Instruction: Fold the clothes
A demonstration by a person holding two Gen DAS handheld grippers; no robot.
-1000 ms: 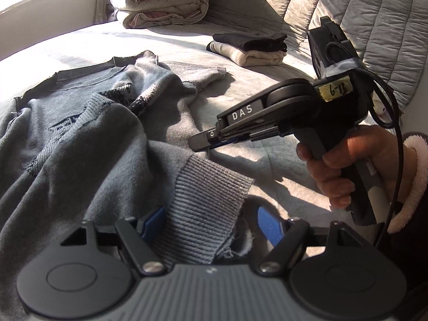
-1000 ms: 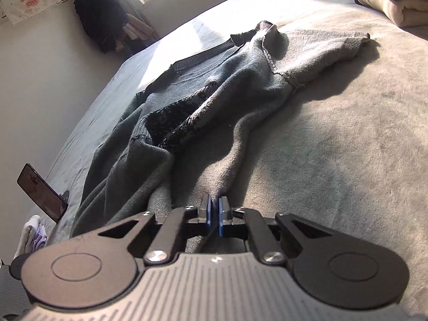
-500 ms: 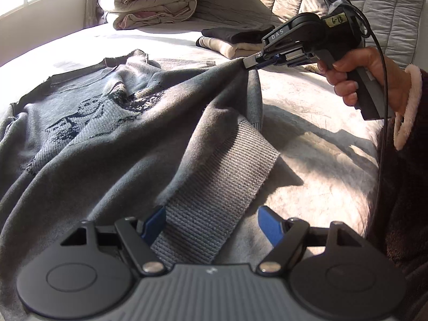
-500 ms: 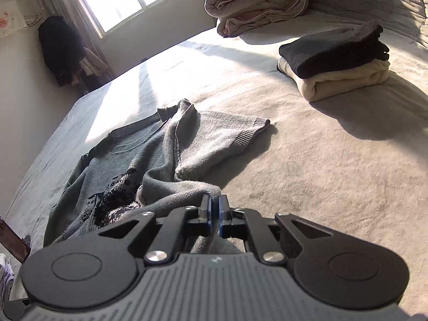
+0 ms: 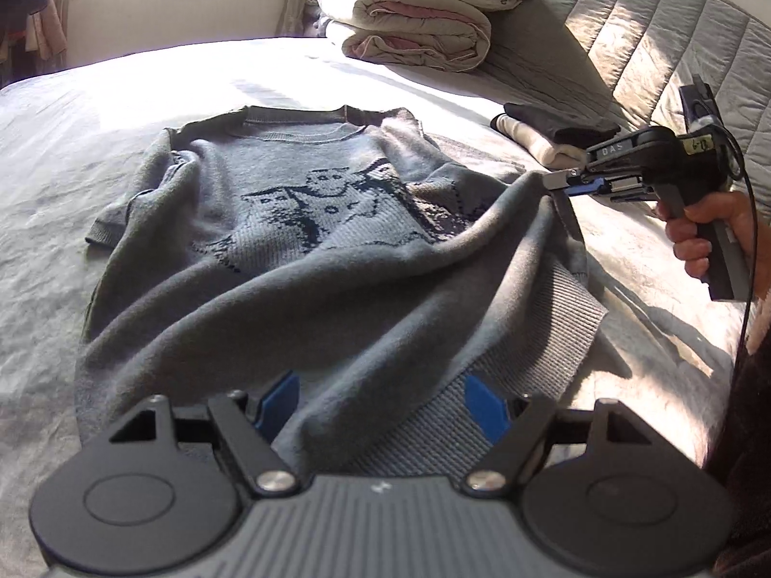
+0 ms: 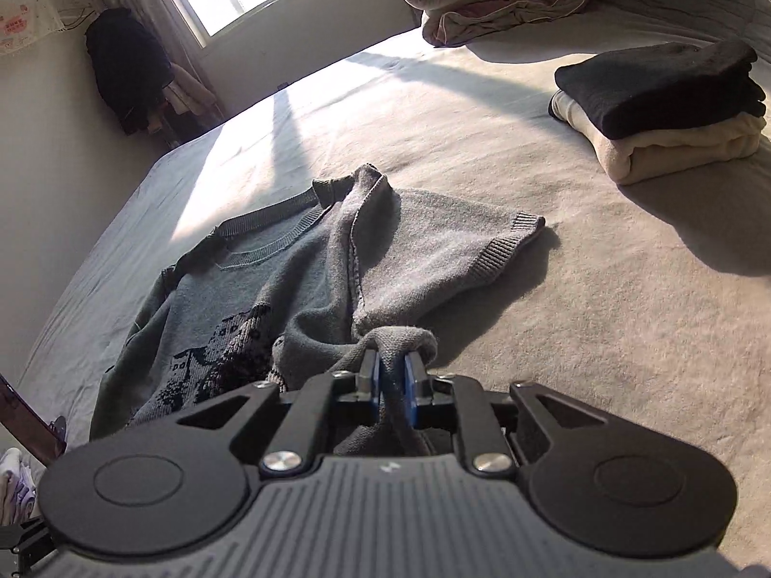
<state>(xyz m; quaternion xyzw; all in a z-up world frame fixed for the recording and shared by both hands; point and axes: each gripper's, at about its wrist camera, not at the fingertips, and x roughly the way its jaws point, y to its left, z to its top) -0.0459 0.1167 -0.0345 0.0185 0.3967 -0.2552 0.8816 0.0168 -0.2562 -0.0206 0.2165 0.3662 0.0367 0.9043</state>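
A grey sweater [image 5: 308,241] lies front up on the bed [image 5: 120,111], neckline toward the window, its knitted picture showing. The left tongs [image 5: 380,402] stand wide, blue pads [image 5: 484,404] apart, over the near ribbed hem [image 5: 525,351]; the cloth runs between them, but they do not pinch it. The right tongs [image 6: 391,385] are narrow, closed on a bunched fold of the sweater's right side, and lift it off the bed so a taut ridge runs from the grip down toward the hem. From the left wrist view the right tongs [image 5: 559,183] sit at the sweater's right edge, held by the right hand [image 5: 708,236].

The right sleeve [image 6: 458,250] lies folded out flat, its cuff pointing toward the folded stack [image 6: 665,106], well apart from it. The left sleeve [image 5: 125,207] is tucked along the left side, its cuff on the sheet.

Bare sheet opens left of the sweater and beyond the neckline up to the window wall. On the right there is open bed between sleeve and stack. A rolled quilt [image 5: 409,29] sits at the head, far from the sweater. The near hem lies close to the bed's near edge.
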